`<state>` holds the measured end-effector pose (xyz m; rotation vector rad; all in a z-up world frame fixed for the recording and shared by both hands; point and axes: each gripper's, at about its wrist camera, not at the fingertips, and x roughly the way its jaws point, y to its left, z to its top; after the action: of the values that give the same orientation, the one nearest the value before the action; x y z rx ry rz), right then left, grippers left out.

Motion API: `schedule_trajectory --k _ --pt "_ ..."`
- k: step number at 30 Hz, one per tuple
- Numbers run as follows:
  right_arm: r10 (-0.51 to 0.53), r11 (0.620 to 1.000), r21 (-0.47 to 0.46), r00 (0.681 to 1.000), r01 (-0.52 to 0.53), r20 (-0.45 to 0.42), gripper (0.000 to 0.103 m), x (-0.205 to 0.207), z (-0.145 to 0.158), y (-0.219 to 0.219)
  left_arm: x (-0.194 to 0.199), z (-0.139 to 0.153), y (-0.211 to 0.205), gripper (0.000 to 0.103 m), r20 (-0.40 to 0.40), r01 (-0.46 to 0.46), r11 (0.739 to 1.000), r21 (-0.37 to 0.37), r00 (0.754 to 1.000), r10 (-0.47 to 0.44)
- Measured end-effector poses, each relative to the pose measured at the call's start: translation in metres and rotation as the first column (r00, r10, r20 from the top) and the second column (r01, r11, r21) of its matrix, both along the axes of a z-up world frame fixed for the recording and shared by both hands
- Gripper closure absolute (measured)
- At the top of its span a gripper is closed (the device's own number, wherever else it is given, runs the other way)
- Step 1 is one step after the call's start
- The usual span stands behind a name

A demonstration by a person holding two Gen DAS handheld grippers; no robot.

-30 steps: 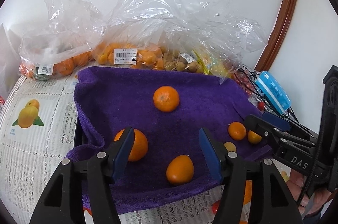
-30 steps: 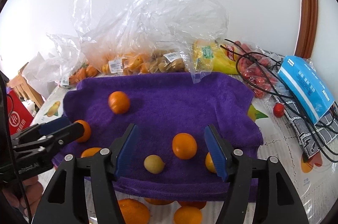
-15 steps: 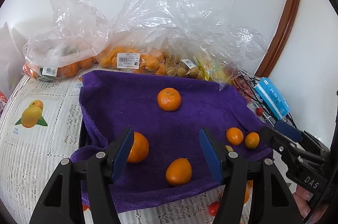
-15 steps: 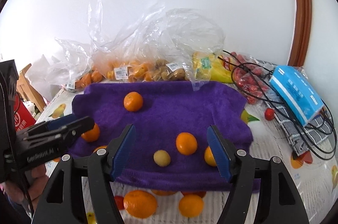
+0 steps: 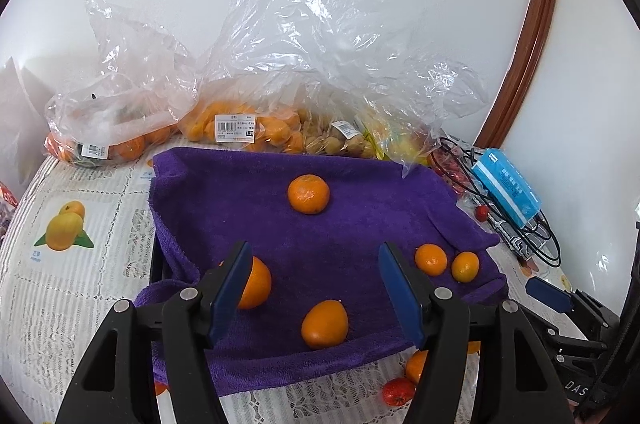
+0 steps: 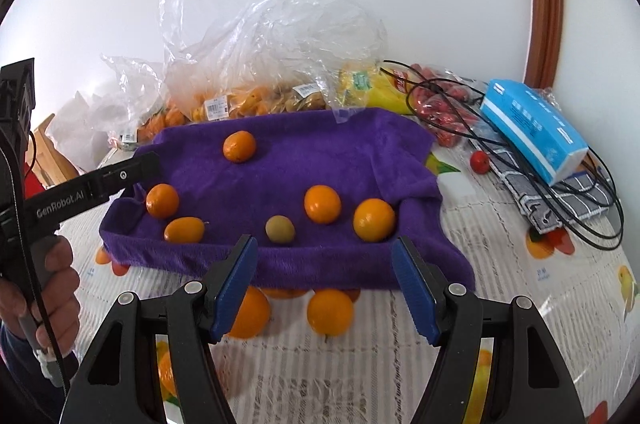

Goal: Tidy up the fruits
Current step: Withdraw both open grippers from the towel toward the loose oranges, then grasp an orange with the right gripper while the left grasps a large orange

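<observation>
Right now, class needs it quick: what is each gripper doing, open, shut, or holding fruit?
Left gripper: open, holding nothing, above the towel.
Right gripper: open, holding nothing, at the towel's near edge.

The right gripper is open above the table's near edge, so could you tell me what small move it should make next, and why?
Probably ease the right gripper down and forward onto the loose orange lying off the purple towel. Its jaws are open and empty, and that fruit sits almost between them.
</observation>
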<state>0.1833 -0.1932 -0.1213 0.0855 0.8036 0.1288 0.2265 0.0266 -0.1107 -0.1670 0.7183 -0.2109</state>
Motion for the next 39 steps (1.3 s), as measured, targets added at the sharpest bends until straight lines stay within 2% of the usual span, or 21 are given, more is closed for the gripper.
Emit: schedule_trajectory --k 4,10,15,20,22,23,24,31,39 --pt "-0.036 0.999 -0.016 0.999 0.036 0.009 0.034 -0.008 0.001 -0.01 -0.004 0.004 0.005 0.04 0.029 -0.043 0.999 0.026 0.999 0.042" --pt "-0.069 0.997 -0.018 0.997 0.069 -0.016 0.04 -0.016 -0.009 -0.028 -0.011 0.003 0.015 0.04 0.013 -0.06 0.998 0.012 0.998 0.06" --pt "-0.045 0.998 0.032 0.996 0.047 -0.083 0.052 -0.016 -0.033 -0.029 -0.019 -0.006 0.018 0.04 -0.029 -0.067 0.997 0.029 0.997 0.068" --pt "0.003 0.998 0.068 0.993 0.005 -0.114 0.052 -0.005 -0.049 -0.014 -0.027 -0.016 0.021 0.04 -0.089 -0.054 0.998 0.034 0.994 0.057" --pt "0.013 0.999 0.053 0.992 -0.007 -0.128 0.052 0.0 -0.055 -0.007 -0.032 -0.02 0.022 0.04 -0.114 -0.05 0.998 0.022 0.992 0.052" --pt "0.014 0.999 0.041 0.991 -0.009 -0.135 0.058 0.002 -0.058 -0.005 -0.034 -0.022 0.023 0.04 -0.126 -0.045 0.999 0.014 0.991 0.046" --pt "0.023 0.999 0.034 0.99 -0.019 -0.14 0.071 0.004 -0.061 -0.003 -0.037 -0.024 0.022 0.04 -0.136 -0.034 0.999 0.007 0.99 0.035" --pt "0.032 0.999 0.032 0.994 -0.029 -0.104 0.07 -0.009 -0.052 -0.007 -0.063 -0.029 -0.003 0.04 -0.171 0.075 0.997 -0.029 0.982 -0.079" --pt "-0.037 0.999 0.003 0.997 0.037 -0.068 0.07 -0.044 -0.031 -0.049 -0.093 -0.04 -0.055 0.037 -0.202 0.208 0.978 -0.031 0.957 -0.209"
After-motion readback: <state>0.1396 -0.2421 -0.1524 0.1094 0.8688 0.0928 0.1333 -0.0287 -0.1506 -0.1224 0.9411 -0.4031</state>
